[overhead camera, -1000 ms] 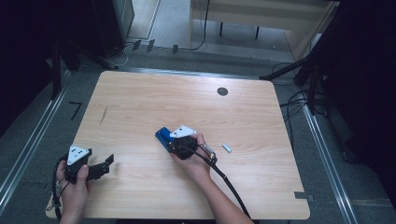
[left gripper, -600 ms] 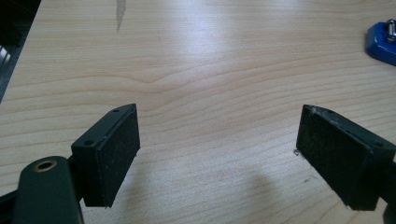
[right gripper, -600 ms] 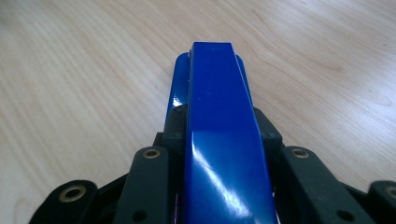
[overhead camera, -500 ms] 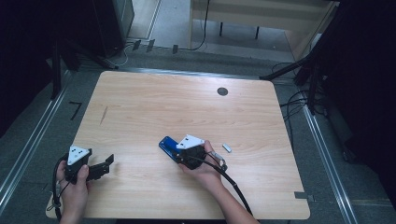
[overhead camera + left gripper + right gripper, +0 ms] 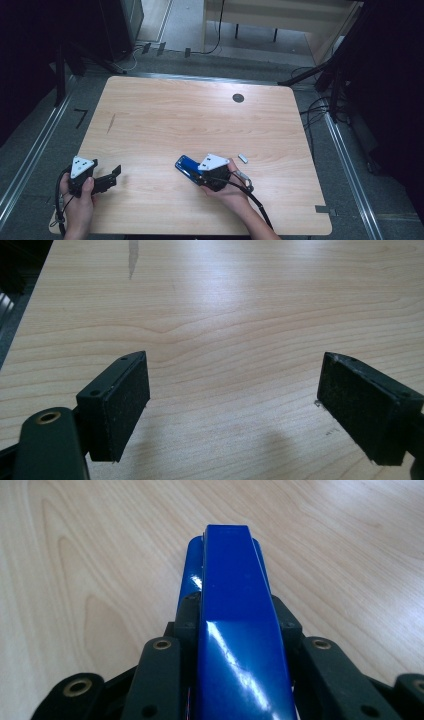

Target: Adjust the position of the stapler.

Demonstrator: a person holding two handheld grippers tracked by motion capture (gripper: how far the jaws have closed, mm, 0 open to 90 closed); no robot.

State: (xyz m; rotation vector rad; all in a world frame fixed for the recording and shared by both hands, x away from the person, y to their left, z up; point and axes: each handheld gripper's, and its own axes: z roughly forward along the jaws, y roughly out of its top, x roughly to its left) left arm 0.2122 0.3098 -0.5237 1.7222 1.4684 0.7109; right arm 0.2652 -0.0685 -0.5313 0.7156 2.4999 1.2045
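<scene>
The right gripper (image 5: 196, 175) has its two black jaws pressed against the flanks of a blue stapler (image 5: 239, 615), one jaw on each side of the long body, so the stapler sits clamped between them and juts out ahead of the fingertips. In the right gripper view its glossy top arm runs straight away from the camera, with the rounded base showing just beyond and beneath the far end. From above, the stapler (image 5: 186, 165) lies low over the wooden table (image 5: 200, 120), pointing away from the hand to the gripper's front and slightly to its left; whether its base rests on the wood or hangs just clear of it I cannot tell. A small silver-grey piece (image 5: 243, 158) lies on the table just to the right of that gripper, apart from it. The left gripper (image 5: 107, 179) sits well off to the side near the table's near corner, its jaws spread wide with bare wood between the pads (image 5: 127, 402) and nothing held. As far as the work goes, the pickup looks done: the stapler is firmly gripped and under the right hand's control. What seems left is carrying it to wherever it belongs and letting go, and the idle left gripper has taken no part yet.
</scene>
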